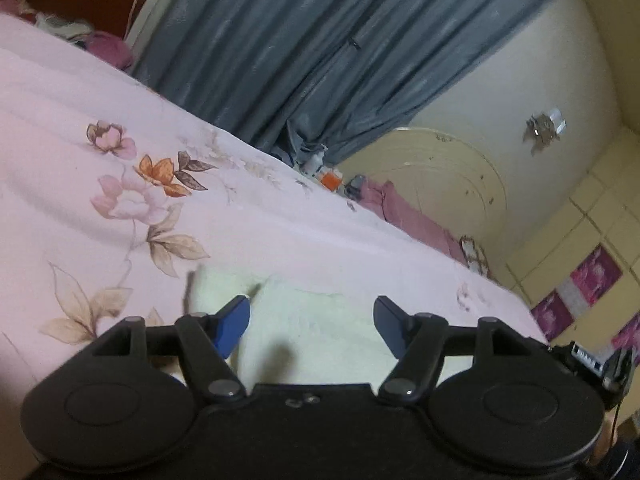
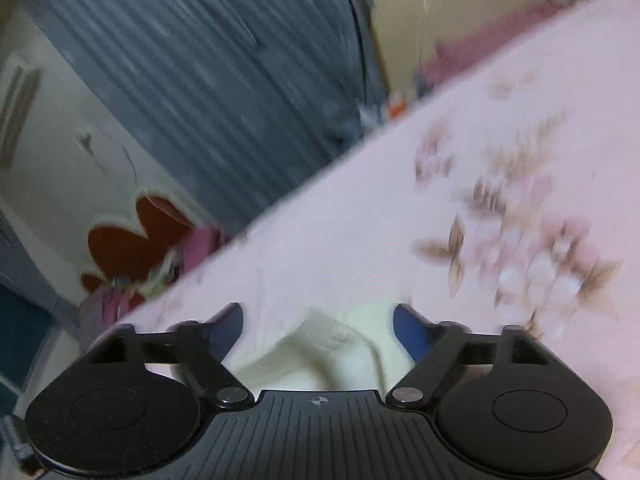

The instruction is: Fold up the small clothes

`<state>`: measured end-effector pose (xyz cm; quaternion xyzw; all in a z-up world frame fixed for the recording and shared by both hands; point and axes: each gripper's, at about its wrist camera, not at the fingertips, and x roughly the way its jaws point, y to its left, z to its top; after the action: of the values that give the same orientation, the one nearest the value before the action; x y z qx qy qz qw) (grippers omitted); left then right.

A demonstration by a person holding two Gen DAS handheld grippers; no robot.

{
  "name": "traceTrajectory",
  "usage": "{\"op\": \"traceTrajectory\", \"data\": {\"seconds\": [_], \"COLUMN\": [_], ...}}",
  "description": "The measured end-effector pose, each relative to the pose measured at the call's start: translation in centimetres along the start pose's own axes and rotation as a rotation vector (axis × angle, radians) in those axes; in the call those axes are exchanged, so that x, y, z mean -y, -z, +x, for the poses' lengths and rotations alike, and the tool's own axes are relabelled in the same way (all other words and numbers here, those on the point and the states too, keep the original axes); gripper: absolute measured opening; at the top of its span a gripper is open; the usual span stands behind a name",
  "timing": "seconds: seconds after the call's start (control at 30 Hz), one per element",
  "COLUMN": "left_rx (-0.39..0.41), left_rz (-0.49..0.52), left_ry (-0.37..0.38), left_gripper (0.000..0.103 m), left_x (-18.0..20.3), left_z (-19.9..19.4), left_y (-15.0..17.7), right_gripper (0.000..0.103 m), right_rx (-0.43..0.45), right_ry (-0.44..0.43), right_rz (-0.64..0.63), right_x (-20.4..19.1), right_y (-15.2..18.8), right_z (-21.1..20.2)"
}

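One cream garment (image 1: 304,320) lies rumpled on the bed's pink floral sheet (image 1: 100,92), right at the near edge. Two grippers hang over it: the left gripper (image 1: 311,326) spread wide, grasping nothing, and the right gripper (image 2: 318,330) equally released, blue fingers (image 2: 412,336) either side of a raised fold. One grey-blue curtain (image 1: 280,48) hangs behind the bed.

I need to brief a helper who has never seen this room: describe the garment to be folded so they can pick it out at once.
Start at the bed, covered by a pale pink bedsheet printed with flowers, with a blue-grey curtain behind it. At the near edge lies the small cream garment, right in front of the open left gripper. It is the only plain, off-white piece of cloth on the patterned pink sheet.
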<state>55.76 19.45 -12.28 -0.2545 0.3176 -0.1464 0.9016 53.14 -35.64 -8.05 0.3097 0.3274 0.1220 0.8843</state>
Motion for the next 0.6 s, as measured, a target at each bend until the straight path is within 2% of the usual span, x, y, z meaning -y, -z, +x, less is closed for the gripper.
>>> {"op": "traceTrajectory", "data": {"seconds": [0.03, 0.07, 0.1, 0.13, 0.17, 0.23, 0.3, 0.33, 0.37, 0.4, 0.47, 0.53, 0.6], "left_rx": [-0.018, -0.044, -0.077, -0.106, -0.132, -0.167, -0.187, -0.201, -0.210, -0.217, -0.181, -0.123, -0.105], "left_rz": [0.019, 0.047, 0.077, 0.103, 0.118, 0.150, 0.166, 0.188, 0.212, 0.220, 0.237, 0.258, 0.252], "left_ry": [-0.004, -0.018, -0.038, -0.051, -0.056, -0.080, -0.094, -0.108, -0.117, -0.109, -0.110, -0.109, -0.127], "left_gripper": [0.065, 0.063, 0.059, 0.051, 0.048, 0.046, 0.039, 0.028, 0.006, 0.004, 0.003, 0.003, 0.003], "left_x": [-0.1, 0.0, 0.2, 0.2, 0.3, 0.4, 0.3, 0.5, 0.7, 0.8, 1.1, 1.4, 1.3], "left_z": [0.1, 0.5, 1.0, 1.6, 2.2, 3.4, 4.4, 4.8, 5.0, 5.1, 4.5, 3.6, 3.5], "left_y": [0.0, 0.0, 0.0, 0.0, 0.0, 0.0, -0.1, -0.2, -0.2, -0.3, -0.3, 0.0, 0.1], "right_gripper": [0.080, 0.075, 0.062, 0.055, 0.046, 0.044, 0.044, 0.044, 0.039, 0.021, 0.002, 0.002, 0.002], "right_rx": [-0.006, -0.014, -0.037, -0.069, -0.089, -0.129, -0.171, -0.195, -0.209, -0.222, -0.228, -0.175, -0.131], "right_ry": [0.000, 0.003, 0.019, 0.040, 0.049, 0.085, 0.119, 0.148, 0.167, 0.176, 0.174, 0.183, 0.173], "right_rz": [-0.012, -0.034, -0.063, -0.090, -0.112, -0.169, -0.232, -0.271, -0.302, -0.341, -0.381, -0.406, -0.371], "right_x": [0.2, 0.3, 0.2, 0.2, -0.2, -0.9, -1.6, -1.9, -2.2, -2.6, -3.1, -3.3, -2.9], "right_y": [0.1, 0.3, 0.4, 0.5, 0.7, 1.2, 1.9, 2.2, 2.6, 3.0, 3.2, 3.1, 2.8], "right_z": [0.0, 0.1, 0.5, 1.1, 1.6, 3.0, 4.0, 4.7, 5.2, 5.5, 5.5, 4.8, 3.8]}}
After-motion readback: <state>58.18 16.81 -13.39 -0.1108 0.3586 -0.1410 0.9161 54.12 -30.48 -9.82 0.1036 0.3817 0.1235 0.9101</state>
